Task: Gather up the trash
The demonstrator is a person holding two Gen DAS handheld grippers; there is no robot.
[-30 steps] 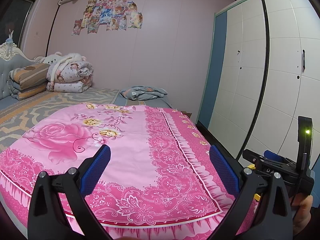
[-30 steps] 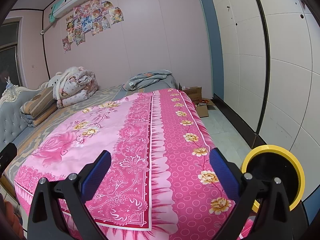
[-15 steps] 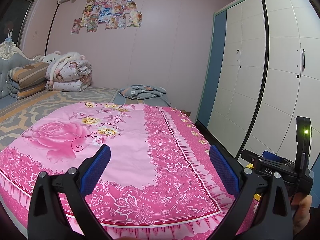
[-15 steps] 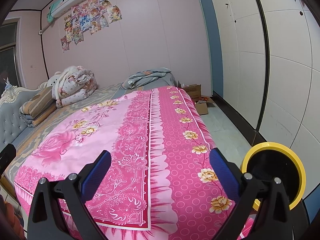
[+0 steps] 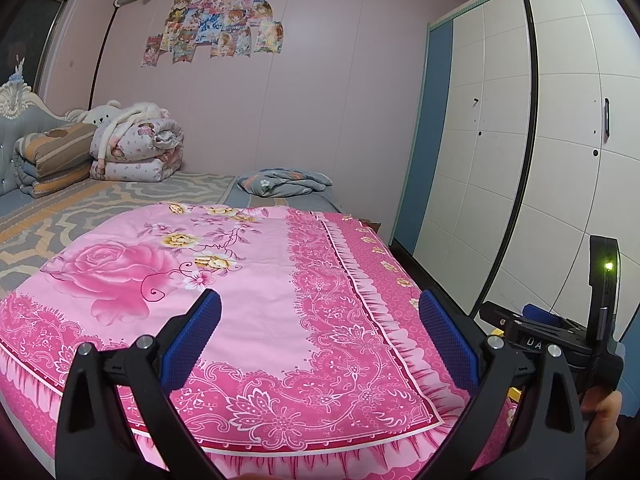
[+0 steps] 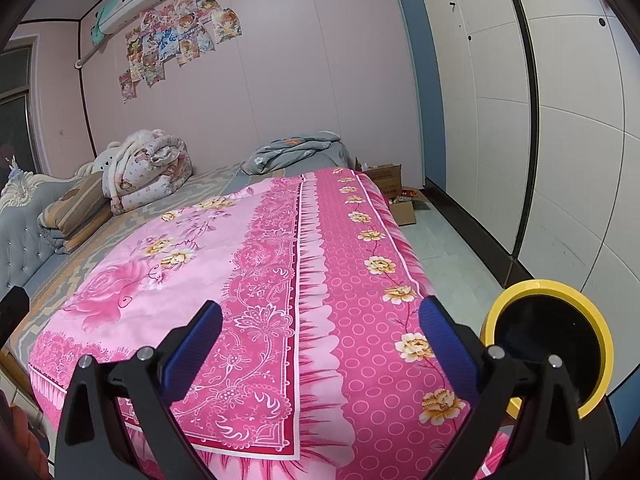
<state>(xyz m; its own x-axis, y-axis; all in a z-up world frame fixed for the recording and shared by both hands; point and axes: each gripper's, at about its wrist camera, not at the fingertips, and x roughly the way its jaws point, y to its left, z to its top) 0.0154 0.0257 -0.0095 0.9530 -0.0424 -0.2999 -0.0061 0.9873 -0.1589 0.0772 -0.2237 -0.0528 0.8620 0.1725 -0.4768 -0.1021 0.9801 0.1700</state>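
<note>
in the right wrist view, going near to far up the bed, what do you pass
right gripper → pink bedspread → grey patterned sheet → rolled floral quilt → pink wall with posters

The flowered pink quilt [image 5: 256,300] lies flat and bare across the near part of the bed, giving open room above it. Beyond the quilt, a folded floral duvet [image 5: 136,148] and a crumpled grey blanket [image 5: 286,180] block the way. Right of the quilt, a bare floor strip [image 6: 444,248] runs along the white panelled wardrobe [image 6: 560,120], with brown cardboard boxes [image 6: 396,192] at its far end and a yellow-rimmed round bin [image 6: 548,344] at its near end.
</note>
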